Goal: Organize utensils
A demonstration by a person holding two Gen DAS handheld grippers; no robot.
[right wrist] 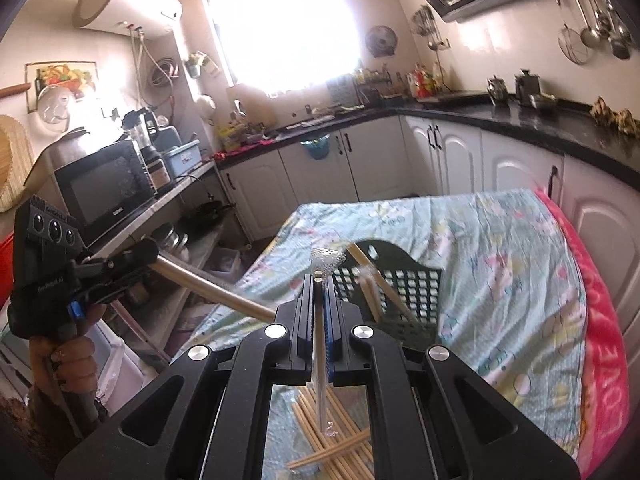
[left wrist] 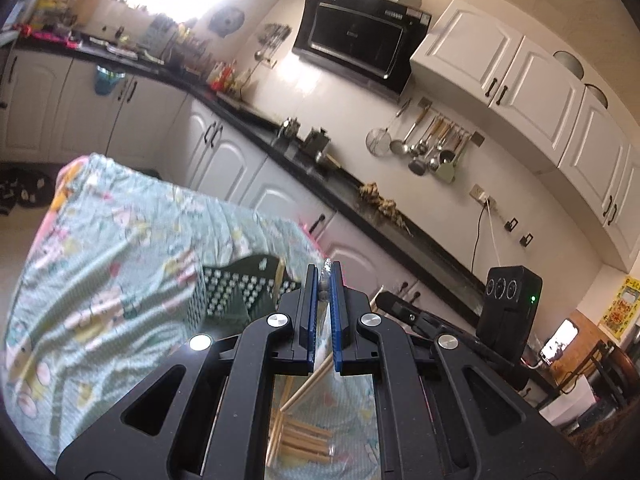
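Observation:
My left gripper [left wrist: 325, 280] is shut on a chopstick pair in a clear wrapper [left wrist: 327, 267], whose tip pokes out above the blue pads. My right gripper [right wrist: 319, 285] is shut on another wrapped chopstick pair [right wrist: 320, 344], crinkled plastic showing at its top. A dark green slotted basket [right wrist: 404, 292] stands just beyond both grippers with a few chopsticks [right wrist: 370, 280] leaning in it. Loose bamboo chopsticks [right wrist: 332, 444] lie in a heap under the grippers. In the right wrist view a hand [right wrist: 68, 360] holds the left gripper, its long tan wrapped pair [right wrist: 208, 288] reaching toward the centre.
A floral cloth [right wrist: 500, 260] covers the table, with a pink towel [right wrist: 604, 340] along its right edge. Black countertops [left wrist: 384, 224] and white cabinets run around the room. A microwave [right wrist: 104, 188] sits on a shelf at the left. Ladles hang on a wall rack [left wrist: 428, 148].

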